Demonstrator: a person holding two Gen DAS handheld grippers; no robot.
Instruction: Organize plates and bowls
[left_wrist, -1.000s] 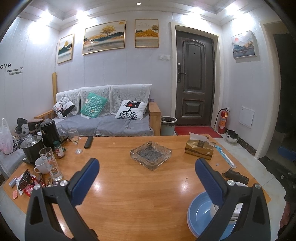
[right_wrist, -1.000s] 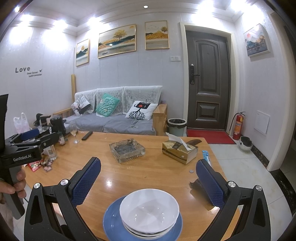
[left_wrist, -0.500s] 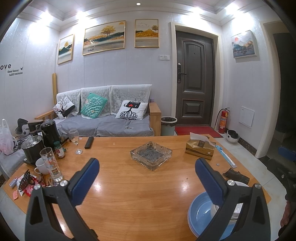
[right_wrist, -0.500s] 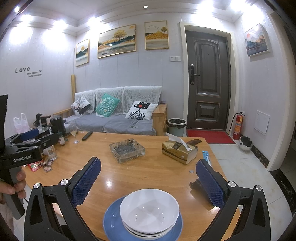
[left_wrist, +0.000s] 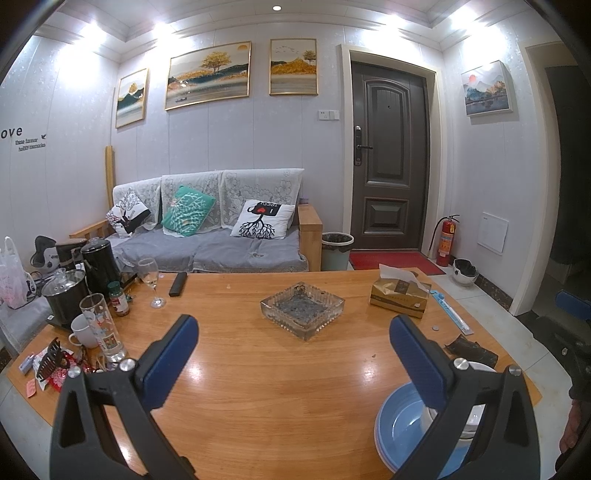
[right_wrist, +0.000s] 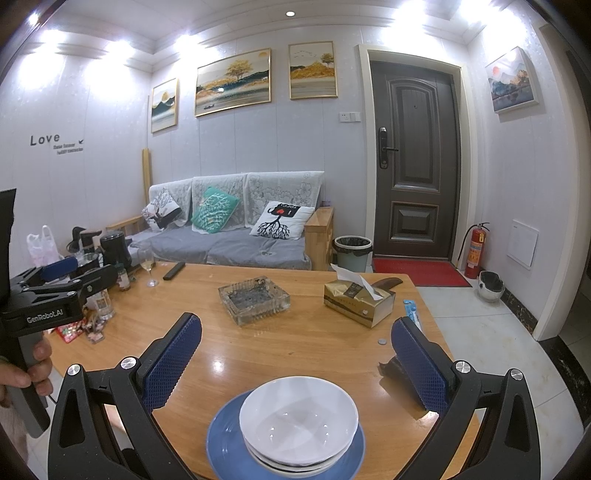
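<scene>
A stack of white bowls (right_wrist: 299, 421) sits on a blue plate (right_wrist: 225, 450) near the front edge of the wooden table (right_wrist: 295, 343). My right gripper (right_wrist: 295, 354) is open and empty, held just above and behind the stack. In the left wrist view the blue plate (left_wrist: 399, 428) and the white bowls (left_wrist: 476, 417) lie at the lower right, partly hidden by my right finger. My left gripper (left_wrist: 293, 350) is open and empty over bare table, to the left of the stack. It also shows in the right wrist view (right_wrist: 59, 284), held by a hand.
A glass ashtray (right_wrist: 254, 297) stands mid-table, a gold tissue box (right_wrist: 356, 299) to its right. A dark object (right_wrist: 395, 367) and a coin (right_wrist: 381, 342) lie near the right edge. Glasses, a kettle, a mug and wrappers (left_wrist: 85, 317) crowd the left end.
</scene>
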